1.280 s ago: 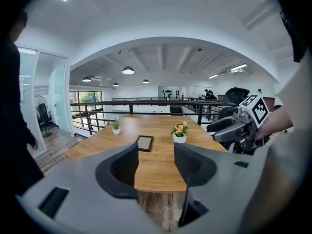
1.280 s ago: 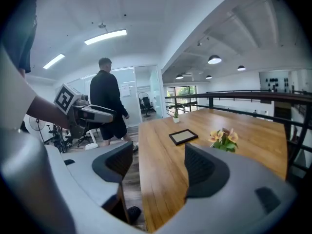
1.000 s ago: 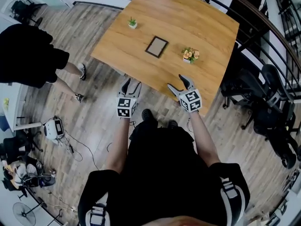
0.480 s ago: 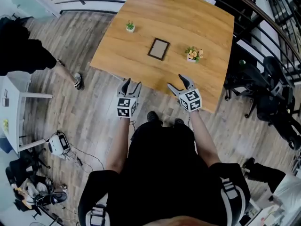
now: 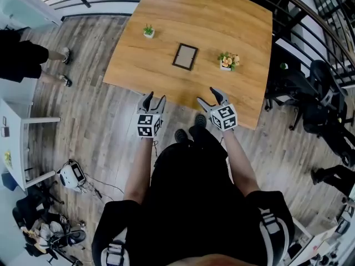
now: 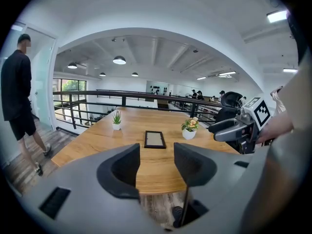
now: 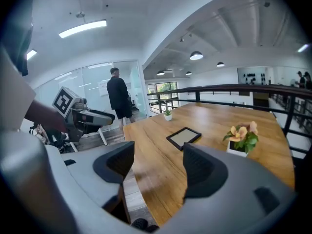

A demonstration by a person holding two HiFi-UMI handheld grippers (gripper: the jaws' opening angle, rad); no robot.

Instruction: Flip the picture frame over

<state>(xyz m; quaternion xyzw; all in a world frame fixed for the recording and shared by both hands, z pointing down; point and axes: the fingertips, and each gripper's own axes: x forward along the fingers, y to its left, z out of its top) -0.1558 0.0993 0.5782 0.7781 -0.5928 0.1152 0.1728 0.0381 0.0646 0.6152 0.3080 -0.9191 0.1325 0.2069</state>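
Note:
A small dark-framed picture frame [image 5: 184,56] lies flat near the middle of the wooden table [image 5: 166,87]; it also shows in the left gripper view [image 6: 154,139] and the right gripper view [image 7: 184,137]. My left gripper [image 5: 153,100] hovers open over the table's near edge, nothing between its jaws. My right gripper [image 5: 211,97] is also open and empty at that edge, to the right. Both are well short of the frame.
A small green plant in a white pot [image 5: 148,31] stands left of the frame, a flower pot [image 5: 227,61] to its right. A person [image 5: 25,54] walks on the floor at the left. Office chairs [image 5: 319,101] and a railing lie beyond the table's right side.
The view has shifted a little toward the table. The person at the left has walked further away. Both grippers hold the same open pose.

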